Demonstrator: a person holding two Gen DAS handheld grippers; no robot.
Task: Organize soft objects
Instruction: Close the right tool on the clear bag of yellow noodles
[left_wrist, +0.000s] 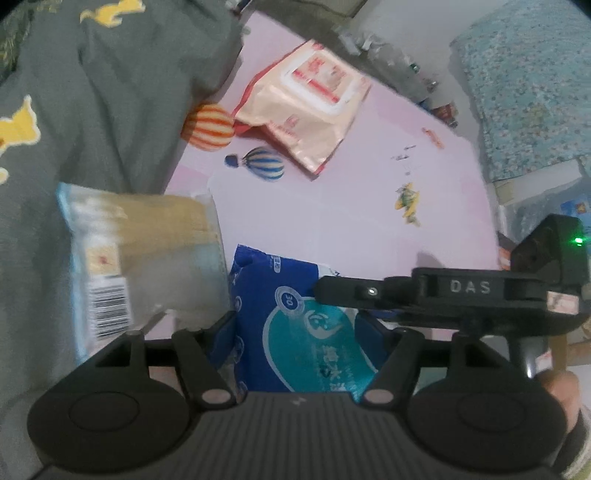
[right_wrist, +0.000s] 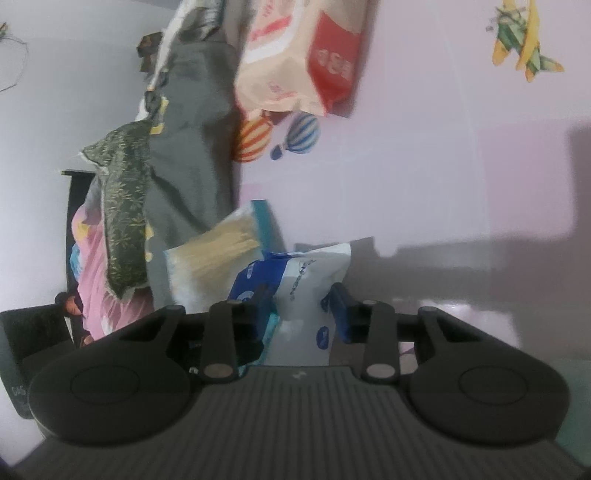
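Observation:
A blue and teal wipes pack stands on a pink mat. My left gripper has it across its width, and the pack fills the gap with both pads against its sides. My right gripper reaches in from the right onto the pack's top edge. In the right wrist view my right gripper is shut on the narrow white and blue end of the pack. A clear pack of beige sticks leans just left of the blue pack. A pink and red wipes pack lies farther off.
A grey garment with yellow prints is heaped at the left, next to a green patterned cloth and pink fabric. Blue floral bedding rises at the far right. A person's hand holds the right gripper's handle.

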